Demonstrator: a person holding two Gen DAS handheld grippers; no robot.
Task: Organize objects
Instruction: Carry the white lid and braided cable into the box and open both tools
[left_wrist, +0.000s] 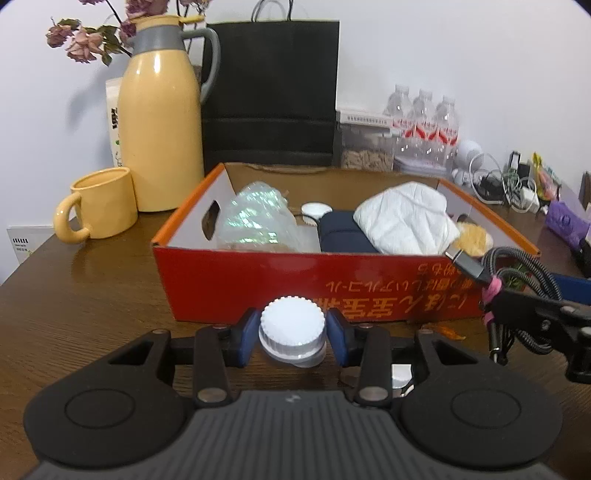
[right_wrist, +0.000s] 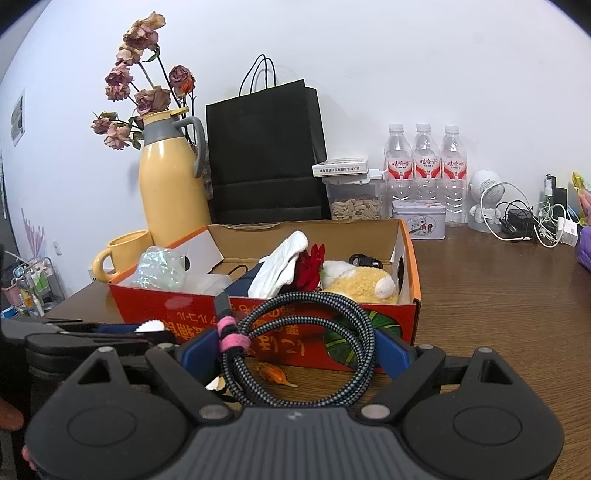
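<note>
An open red and orange cardboard box (left_wrist: 258, 280) stands on the brown table with a shiny plastic bag (left_wrist: 255, 218), a white cloth (left_wrist: 402, 218), a navy item (left_wrist: 343, 232) and a yellow plush (right_wrist: 362, 284) inside. My left gripper (left_wrist: 293, 332) is just in front of the box's near wall, its blue pads shut on a small container with a white ridged cap (left_wrist: 293, 321). My right gripper (right_wrist: 295, 347) is to the right of it, shut on a coiled braided cable (right_wrist: 347, 314) tied with a pink strap (right_wrist: 231, 338). The cable's plug (left_wrist: 465, 262) points toward the box.
A yellow jug (left_wrist: 162, 129) and yellow mug (left_wrist: 99, 205) stand left of the box, a black paper bag (left_wrist: 271, 92) behind it. Water bottles (left_wrist: 424, 118), a snack jar (right_wrist: 354, 206), a tin (right_wrist: 419, 218) and tangled chargers (right_wrist: 532, 221) line the back right. A dried petal (right_wrist: 273, 373) lies by the box.
</note>
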